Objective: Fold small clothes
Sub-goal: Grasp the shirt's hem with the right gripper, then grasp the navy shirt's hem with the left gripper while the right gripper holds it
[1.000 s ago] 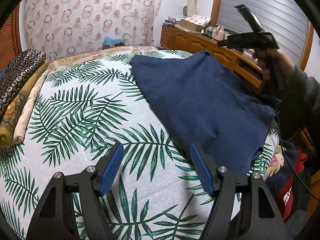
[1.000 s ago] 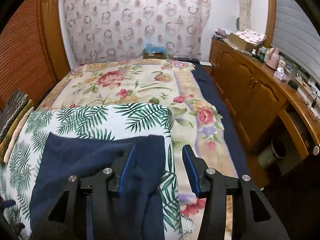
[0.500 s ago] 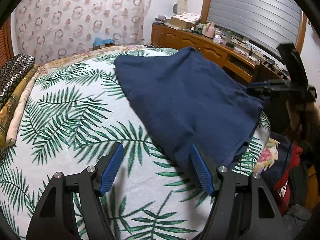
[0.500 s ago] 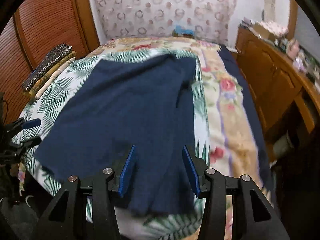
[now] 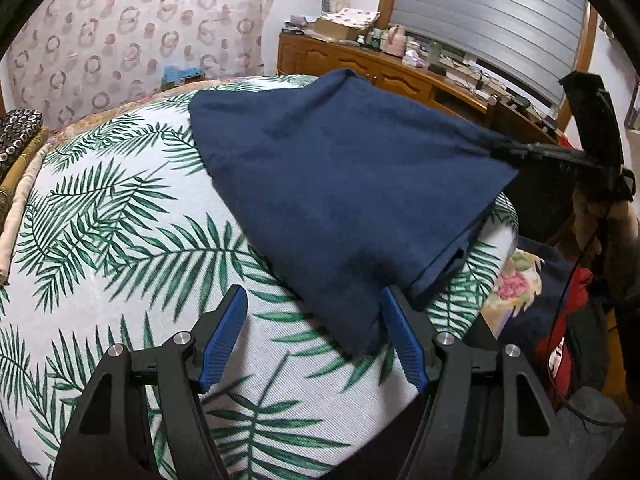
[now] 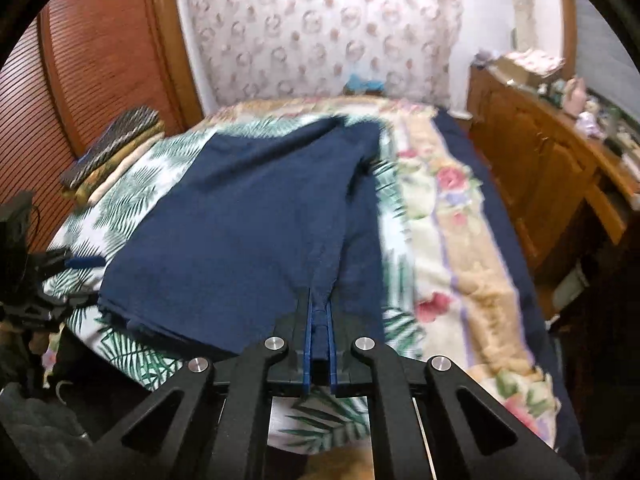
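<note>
Right gripper (image 6: 319, 316) has clenched onto the navy garment (image 6: 248, 216) — long axis running up the bed (image 6: 460, 240) — left gripper (image 5: 312, 334) released.

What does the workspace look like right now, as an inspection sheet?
Surface: palm-leaf sheet over a floral bedspread.
Job's things: navy garment spread out, one edge lifted.
Clutter: folded fabric stack at the far side.
Grippers: right gripper jaws shut on the garment's edge; left gripper jaws open beside its near corner.
Cables: thin cable by the person's hand.
Surroundings: wooden dresser, patterned curtain.
</note>
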Demonstrator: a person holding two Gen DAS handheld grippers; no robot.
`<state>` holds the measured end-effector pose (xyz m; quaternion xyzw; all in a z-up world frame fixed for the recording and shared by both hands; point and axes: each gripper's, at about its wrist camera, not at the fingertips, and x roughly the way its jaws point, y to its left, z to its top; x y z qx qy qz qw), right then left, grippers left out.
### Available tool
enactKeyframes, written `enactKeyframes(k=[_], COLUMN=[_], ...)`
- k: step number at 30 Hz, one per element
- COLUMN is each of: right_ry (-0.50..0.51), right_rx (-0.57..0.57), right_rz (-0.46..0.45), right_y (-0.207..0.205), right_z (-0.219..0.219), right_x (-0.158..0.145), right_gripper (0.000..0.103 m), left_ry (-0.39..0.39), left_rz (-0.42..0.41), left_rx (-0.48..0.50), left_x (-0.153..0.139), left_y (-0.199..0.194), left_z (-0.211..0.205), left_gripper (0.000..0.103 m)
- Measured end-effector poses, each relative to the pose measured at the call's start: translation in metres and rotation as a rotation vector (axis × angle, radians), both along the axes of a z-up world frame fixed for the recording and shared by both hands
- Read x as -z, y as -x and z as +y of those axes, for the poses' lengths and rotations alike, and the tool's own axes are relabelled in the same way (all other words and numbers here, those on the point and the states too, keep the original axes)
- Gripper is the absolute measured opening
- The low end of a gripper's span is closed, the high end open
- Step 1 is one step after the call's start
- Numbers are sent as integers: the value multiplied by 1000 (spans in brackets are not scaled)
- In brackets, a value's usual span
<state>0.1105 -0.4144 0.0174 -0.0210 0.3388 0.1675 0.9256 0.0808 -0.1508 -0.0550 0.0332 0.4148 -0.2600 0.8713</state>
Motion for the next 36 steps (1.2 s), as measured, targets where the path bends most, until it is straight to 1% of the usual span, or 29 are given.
enactKeyframes(k=[2, 3, 6, 8, 9, 11, 12, 14, 15, 16, 17, 19, 21, 23, 25, 28, 31, 36], right_ry=[-11, 2, 30, 44, 48, 38, 32, 21, 18, 16, 15, 13, 21, 24, 6, -20, -30, -32], right_rx=[21, 31, 50, 53, 58, 61, 62, 64, 65, 68, 70, 73, 84, 102, 111, 119, 122, 85], right_rz=[8, 12, 37, 41, 38, 37, 34, 28, 28, 26, 27, 30, 39, 51, 63, 66, 72, 80], right_y=[3, 3, 0, -2, -2, -5, -2, 1, 0, 1, 0, -1, -3, -4, -4, -4, -2, 1], right_z=[-9, -10, -5, -1, 0, 7, 4, 3, 3, 3, 3, 1, 1, 1, -1, -3, -3, 3], right_x=[2, 6, 18, 20, 21, 17, 14, 11, 14, 14, 17, 21, 24, 30, 33, 33, 33, 32], right_gripper=[5, 5, 5, 5, 5, 5, 5, 5, 5, 5, 5, 15, 38, 47, 47, 49, 49, 49], left_ry=[5, 8, 14, 26, 36, 52, 52, 54, 54, 52, 44, 48, 55, 63, 66, 62, 64, 64], left_rz=[9, 14, 25, 15, 18, 24, 24, 22, 20, 18, 11, -8, -36, -52, -61, -57, -40, -7], left_rx=[8, 16, 32, 36, 38, 46, 50, 65, 71, 77, 79, 78, 75, 74, 73, 74, 71, 68], left_x=[1, 3, 6, 6, 6, 6, 6, 7, 7, 7, 7, 3, -5, -11, -15, -13, -8, -1], left_y=[3, 4, 6, 7, 7, 8, 9, 12, 13, 14, 15, 17, 19, 20, 21, 21, 19, 15], left_z=[-1, -3, -5, -5, -5, -6, -7, -10, -11, -13, -14, -14, -13, -12, -11, -11, -10, -11], left_gripper=[70, 70, 70, 70, 68, 49, 46, 32, 30, 18, 10, 7, 7, 7, 7, 7, 7, 7])
